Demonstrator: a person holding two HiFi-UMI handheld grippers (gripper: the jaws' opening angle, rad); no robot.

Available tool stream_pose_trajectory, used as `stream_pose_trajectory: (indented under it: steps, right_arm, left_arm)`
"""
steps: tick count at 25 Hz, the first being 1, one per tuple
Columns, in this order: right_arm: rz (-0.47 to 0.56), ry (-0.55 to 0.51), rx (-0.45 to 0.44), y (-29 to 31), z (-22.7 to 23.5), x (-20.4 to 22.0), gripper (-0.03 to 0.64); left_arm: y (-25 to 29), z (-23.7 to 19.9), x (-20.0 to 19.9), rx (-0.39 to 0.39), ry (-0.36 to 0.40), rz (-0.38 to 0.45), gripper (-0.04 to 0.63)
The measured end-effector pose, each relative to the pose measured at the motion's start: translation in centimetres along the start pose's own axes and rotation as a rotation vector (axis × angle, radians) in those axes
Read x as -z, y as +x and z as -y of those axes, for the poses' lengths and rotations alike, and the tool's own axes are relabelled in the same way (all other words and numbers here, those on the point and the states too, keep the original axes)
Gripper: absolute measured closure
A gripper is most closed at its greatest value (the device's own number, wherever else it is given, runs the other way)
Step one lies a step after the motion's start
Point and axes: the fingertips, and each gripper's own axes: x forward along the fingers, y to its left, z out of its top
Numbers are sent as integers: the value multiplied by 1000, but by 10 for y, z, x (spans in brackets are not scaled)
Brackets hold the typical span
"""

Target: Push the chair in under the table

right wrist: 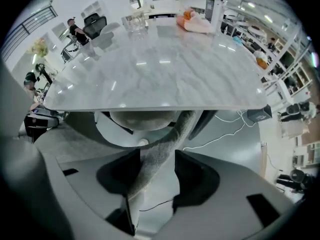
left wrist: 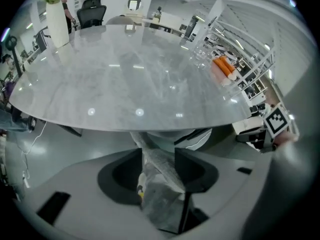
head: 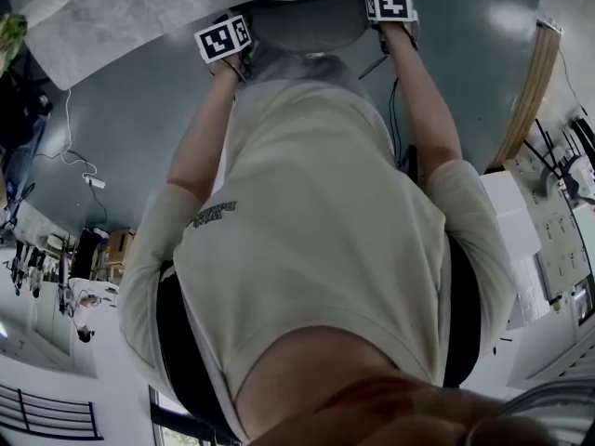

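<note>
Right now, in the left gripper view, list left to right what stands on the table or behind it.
vase → office chair → orange rolls

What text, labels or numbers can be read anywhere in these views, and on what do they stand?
Nothing is legible.
Shirt: small dark chest print, too blurred to read.
Left marker cube and right marker cube: black-and-white square patterns only, no letters or numbers.
</note>
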Motion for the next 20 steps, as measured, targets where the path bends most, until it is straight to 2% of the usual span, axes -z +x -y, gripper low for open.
stream_pose_trajectory:
  steps: [12, 17, 20]
  right_arm:
    - [103, -56, -23, -78, -26, -5, 393]
    - [150, -63, -58, -103, -44, -15, 393]
    - [192, -86, -76, -122, -56, -23, 393]
  left_arm:
    - [-60, 19, -21, 40, 39, 59, 390]
    - [-77, 36, -29, 99, 32, 77, 390]
    - [-93, 48, -39, 119, 67, 121, 390]
